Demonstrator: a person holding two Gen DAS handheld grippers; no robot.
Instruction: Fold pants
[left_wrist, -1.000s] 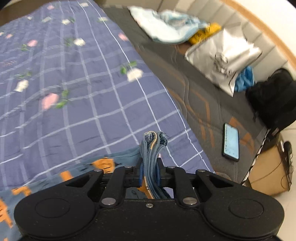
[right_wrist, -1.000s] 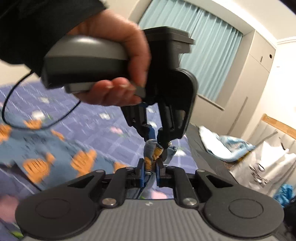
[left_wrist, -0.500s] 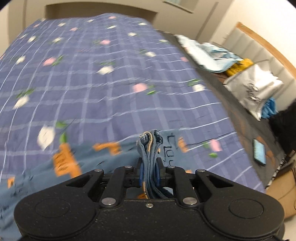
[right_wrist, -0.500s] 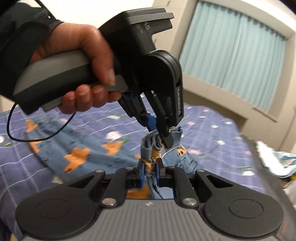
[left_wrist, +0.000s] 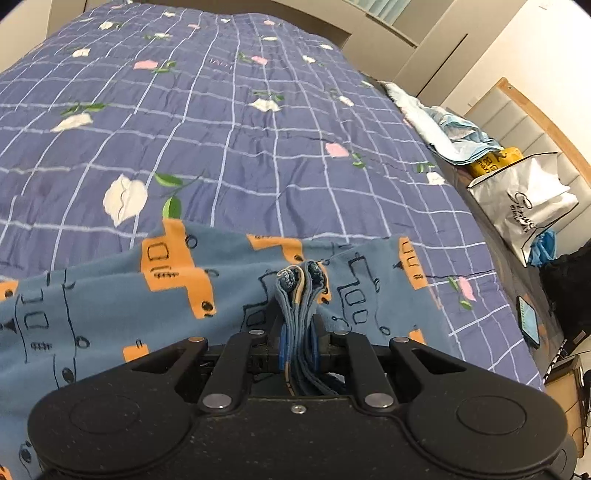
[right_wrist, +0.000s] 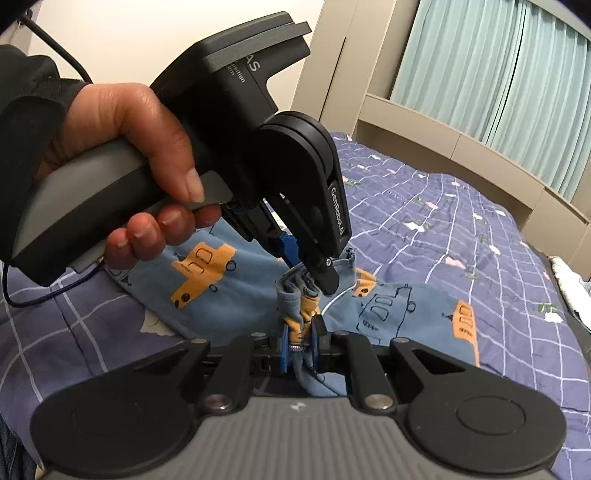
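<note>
Blue pants (left_wrist: 110, 295) printed with orange vehicles lie spread on the purple checked bedspread (left_wrist: 221, 110). My left gripper (left_wrist: 298, 328) is shut on a bunched stack of the pants' edge, which sticks up between its pads. In the right wrist view my right gripper (right_wrist: 300, 332) is shut on another bunch of the same pants (right_wrist: 406, 306). Just beyond it, the left gripper (right_wrist: 314, 273) pinches cloth, held by a person's hand (right_wrist: 140, 173) in a dark sleeve. The two grippers sit very close together, low over the bed.
Along the bed's right side lie a pale blue cloth pile (left_wrist: 443, 125), a yellow packet (left_wrist: 495, 158), a white bag (left_wrist: 524, 199), a black bag (left_wrist: 569, 280) and a phone (left_wrist: 528, 321). A curtained window (right_wrist: 498, 74) stands behind the headboard.
Both grippers have swung across and come down toward the bed, carrying the bunched cloth. More of the pants now lies flat on the bedspread under them.
</note>
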